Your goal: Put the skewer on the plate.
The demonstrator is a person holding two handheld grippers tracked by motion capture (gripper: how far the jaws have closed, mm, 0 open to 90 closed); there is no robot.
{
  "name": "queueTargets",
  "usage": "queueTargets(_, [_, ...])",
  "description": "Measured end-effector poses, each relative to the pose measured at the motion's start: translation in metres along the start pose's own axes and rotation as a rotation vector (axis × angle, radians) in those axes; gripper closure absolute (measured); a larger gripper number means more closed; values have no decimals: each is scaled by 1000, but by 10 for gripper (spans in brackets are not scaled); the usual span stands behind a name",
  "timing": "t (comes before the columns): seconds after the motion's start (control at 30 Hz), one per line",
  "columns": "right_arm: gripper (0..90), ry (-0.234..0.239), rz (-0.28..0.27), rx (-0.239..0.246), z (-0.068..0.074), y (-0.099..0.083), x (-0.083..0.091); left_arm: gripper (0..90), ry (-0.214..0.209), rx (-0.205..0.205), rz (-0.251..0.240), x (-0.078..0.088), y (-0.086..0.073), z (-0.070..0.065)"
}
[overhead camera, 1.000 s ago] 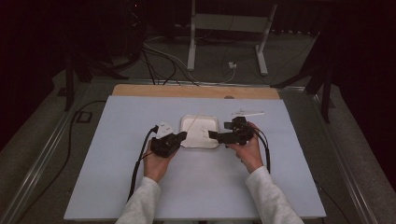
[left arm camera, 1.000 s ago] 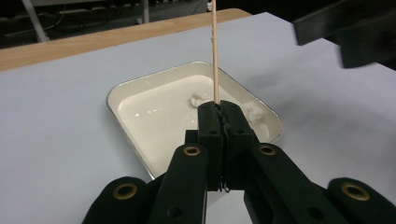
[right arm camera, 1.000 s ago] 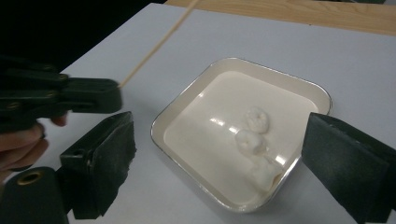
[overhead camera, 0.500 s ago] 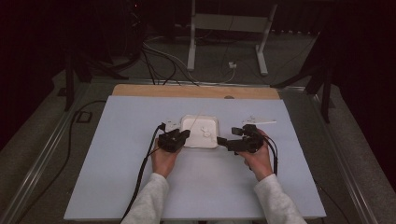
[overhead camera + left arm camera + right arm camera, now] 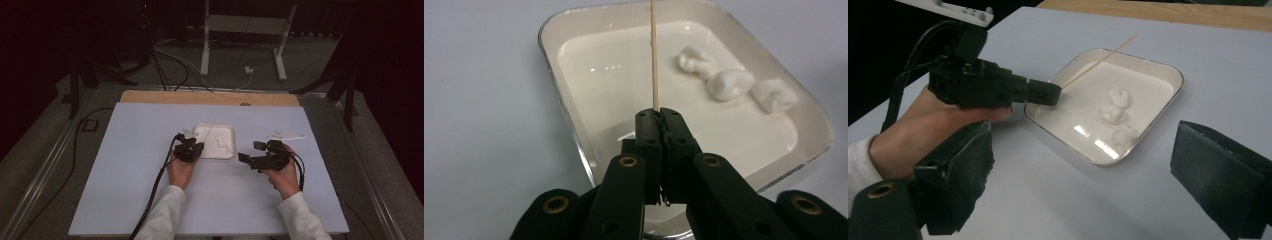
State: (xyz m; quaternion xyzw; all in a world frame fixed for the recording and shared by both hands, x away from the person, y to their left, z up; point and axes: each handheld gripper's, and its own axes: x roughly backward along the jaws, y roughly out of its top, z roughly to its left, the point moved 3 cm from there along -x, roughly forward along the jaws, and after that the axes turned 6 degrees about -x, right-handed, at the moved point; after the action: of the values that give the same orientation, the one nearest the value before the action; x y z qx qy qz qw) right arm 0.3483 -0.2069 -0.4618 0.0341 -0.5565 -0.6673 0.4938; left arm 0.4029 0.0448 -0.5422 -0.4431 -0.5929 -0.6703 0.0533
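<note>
The left gripper (image 5: 659,117) is clamped on a thin wooden skewer (image 5: 654,55), which juts straight ahead from its tips over the white dish (image 5: 559,100). Three marshmallows (image 5: 730,84) lie beyond and right of it. The right gripper (image 5: 1083,165) stands wide apart, empty, near the dish.

White tray (image 5: 574,140) (pale wooden skewer (image 5: 654,55))

The high view looks forward and down from above the person's side, far off, taking in the whole table (image 5: 125,200). The left gripper view sits close over the white tray (image 5: 559,100), facing along its claw. The right gripper view looks from lower and farther across the same tray (image 5: 1168,95).
</note>
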Motion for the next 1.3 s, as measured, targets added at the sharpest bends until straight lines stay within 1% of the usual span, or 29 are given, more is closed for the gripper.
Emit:
queueTargets(0.03, [98,2,-1,3,0,0,0,890,7,-1,2,-1,0,0])
queueTargets(0.07, [98,4,-2,6,1,0,0,887,4,0,4,-2,-1,0])
queueTargets(0.13, [98,4,-5,5,0,1,0,841,-3,-3,4,-2,-1,0])
queueTargets(0.17, [99,6,-5,4,0,1,0,795,-1,-2,4,-2,-1,0])
queueTargets(0.23, [98,4,-3,5,-1,0,0,709,-16,9,-7,0,-1,1])
queueTargets(0.27, [99,4,-2,1,-1,0,1,668,-17,13,-15,2,0,2])
queueTargets(0.3, [98,6,-2,3,-1,0,1,626,-29,23,-30,4,1,3])
queueTargets(0.37, [98,2,-4,9,-1,0,3,540,-37,36,-53,10,3,4])
queueTargets(0.4, [98,0,-4,11,-1,-1,3,499,-51,45,-63,13,5,5])
queueTargets(0.43, [98,0,-6,11,-1,-1,4,439,-65,52,-74,16,6,7])
queueTargets(0.47, [98,-1,-8,13,-2,-1,5,383,-72,50,-87,20,7,7])
queueTargets(0.53, [98,-2,-10,13,-2,-2,6,296,-70,45,-117,29,10,10])
queueTargets(0.57, [98,-6,-10,13,-3,-3,7,236,-78,50,-128,33,11,11])
queueTargets(0.6, [98,-9,-9,16,-3,-4,7,190,-97,54,-144,39,12,13])
queueTargets(0.63, [98,-10,-7,14,-4,-4,7,164,-104,52,-167,45,13,14])
queueTargets(0.67, [98,-9,-6,15,-4,-5,8,161,-111,49,-192,51,14,15])
queueTargets(0.73, [92,-15,-9,18,-5,-7,10,87,-127,43,-234,65,15,18])
queueTargets(0.8, [85,-17,-9,21,-6,-9,12,29,-123,21,-263,79,16,19])
queueTargets(0.9, [76,-30,-11,30,-9,-13,16,11,-114,-15,-287,98,15,23])
queueTargets(1.0, [71,-42,-15,39,-11,-19,21,7,-113,-41,-319,116,12,26])
queueTargets(1.03, [68,-45,-17,37,-11,-21,23,7,-113,-51,-329,121,11,27])
queueTargets(1.1, [45,-52,-18,39,-13,-25,27,7,-127,-71,-350,130,9,30])
queueTargets(1.23, [30,-73,-24,59,-15,-34,32,7,-116,-119,-376,146,-2,38])
queueTargets(1.3, [25,-76,-29,62,-16,-38,34,8,-97,-140,-387,153,-10,42])
